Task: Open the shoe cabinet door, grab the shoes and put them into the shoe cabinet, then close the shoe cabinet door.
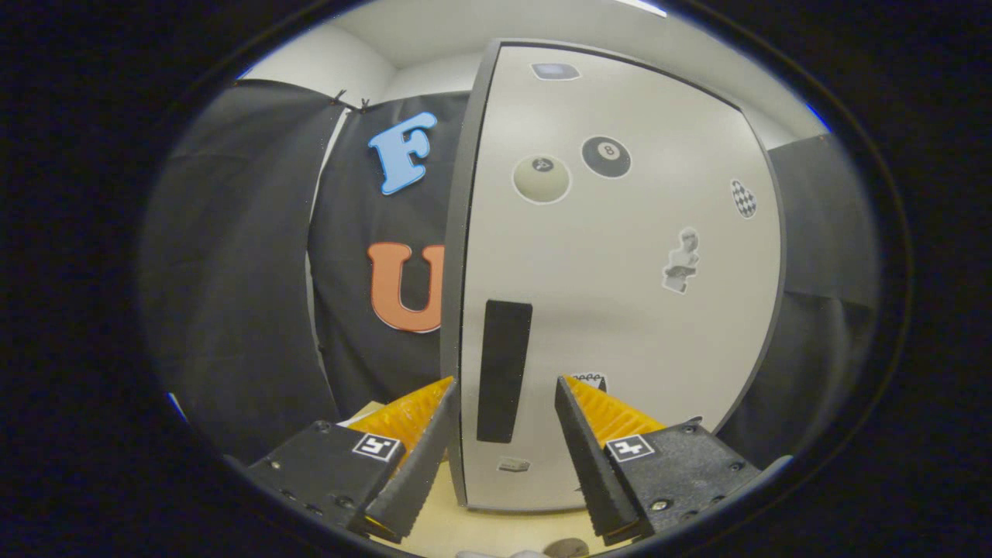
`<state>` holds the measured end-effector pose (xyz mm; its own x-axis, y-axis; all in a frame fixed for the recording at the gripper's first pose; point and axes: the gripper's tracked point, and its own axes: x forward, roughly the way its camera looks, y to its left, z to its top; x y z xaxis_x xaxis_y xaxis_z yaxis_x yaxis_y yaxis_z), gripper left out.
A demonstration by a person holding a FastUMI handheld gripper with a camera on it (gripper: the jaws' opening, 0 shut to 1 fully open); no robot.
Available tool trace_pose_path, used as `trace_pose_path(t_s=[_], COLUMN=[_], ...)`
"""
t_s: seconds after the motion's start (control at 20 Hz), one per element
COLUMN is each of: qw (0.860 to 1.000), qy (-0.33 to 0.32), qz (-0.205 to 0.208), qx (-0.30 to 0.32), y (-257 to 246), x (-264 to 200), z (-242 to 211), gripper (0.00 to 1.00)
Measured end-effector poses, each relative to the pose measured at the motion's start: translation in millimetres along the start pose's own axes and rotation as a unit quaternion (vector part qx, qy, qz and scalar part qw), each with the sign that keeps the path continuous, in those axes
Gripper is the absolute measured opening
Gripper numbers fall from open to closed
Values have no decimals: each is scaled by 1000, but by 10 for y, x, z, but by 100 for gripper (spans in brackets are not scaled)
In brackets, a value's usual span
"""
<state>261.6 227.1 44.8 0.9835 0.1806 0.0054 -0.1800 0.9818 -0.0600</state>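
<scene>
One tall pale grey flat-panel shoe cabinet door [620,294] with a dark grey edge band, standing upright and closed as far as can be told; the cabinet's inside is hidden, so contents cannot be told. One black upright rectangular handle strip [504,370] on the door, low down near the door's left edge. Stickers on the door, counted six: one black eight-ball sticker [606,156] high on the door, one cream ball sticker [542,179] just left of it, one small grey rounded sticker [555,71] near the door's top, one black-and-white chequered oval sticker [743,198] toward the door's right edge, one pale statue-bust sticker [682,260] below that, one small grey sticker [513,465] under the handle strip. A seventh small white one sits at the door's lower part, mostly hidden behind the right finger, too covered to tell.

One gripper [504,395], pointed straight at the door, level with the handle strip's lower half. Fingers apart, not clamped on anything: left one just outside the door's left edge, right one in front of the door face just right of the handle strip, strip between them. Contact with the door cannot be told.

Light wooden tabletop [496,531] under the door's foot. One small dark rounded object [567,548] on it just below the door, blurred.
</scene>
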Motion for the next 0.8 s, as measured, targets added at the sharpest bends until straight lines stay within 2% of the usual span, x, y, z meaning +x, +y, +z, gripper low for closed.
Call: trace_pose_path(t_s=[0.35, 0.5, 0.55, 0.6, 0.8], qw=[998, 997, 997, 998, 999], qy=[40, 46, 46, 42, 32], qz=[8, 15, 10, 7, 18], qx=[43, 58, 61, 51, 40], y=[56, 77, 79, 76, 66], x=[257, 299, 255, 287, 260], z=[-211, -287, -281, -270, -291], gripper=[82, 68, 57, 40, 31])
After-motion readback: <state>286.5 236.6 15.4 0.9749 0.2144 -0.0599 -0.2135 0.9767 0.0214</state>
